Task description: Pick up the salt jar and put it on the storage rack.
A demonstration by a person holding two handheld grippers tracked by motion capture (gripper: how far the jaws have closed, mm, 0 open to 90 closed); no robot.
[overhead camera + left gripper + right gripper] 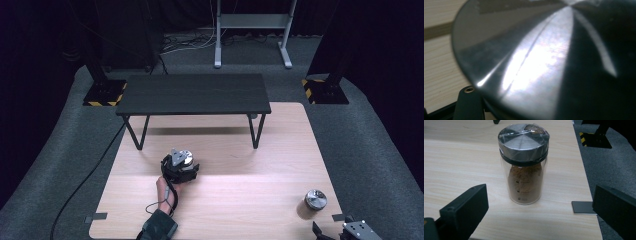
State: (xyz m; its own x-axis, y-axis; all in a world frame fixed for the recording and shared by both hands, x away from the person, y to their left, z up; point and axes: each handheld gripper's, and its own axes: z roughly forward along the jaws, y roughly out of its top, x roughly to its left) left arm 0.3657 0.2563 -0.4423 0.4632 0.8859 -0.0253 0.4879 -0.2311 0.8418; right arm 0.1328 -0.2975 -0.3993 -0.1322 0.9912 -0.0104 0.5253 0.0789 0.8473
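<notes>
Two grippers are in play, and only one has work in hand. The left gripper (179, 169) sits near the middle of the bench (240, 150), carried by the left hand (166, 192) with the forearm running up from the near edge. In its own view a brushed metal lid (536, 62) lies hard against the camera, and one black finger (469, 102) bears on its rim. The fingers are closed down on that lid. What sits beneath it cannot be made out.

The spice jar (524, 165) stands upright near the bench's right-hand near corner (312, 202), with brown powder inside and a film-wrapped steel cap on top. It is untouched. The right gripper (350, 231) waits at the near edge just beside it. Its fingers (465, 210) are spread wide and hold nothing, and the jar stands ahead of them, not between them.

Assessment: the grasp on the left is made, but nothing has been lifted or carried yet. The low black table (193, 94) at the far side of the bench is bare, and may be the destination. That is a judgement, not an observation. The right side has yet to begin its approach.

Pose: the left gripper points down onto its load, while the right gripper is held low, angled slightly down at the jar.
</notes>
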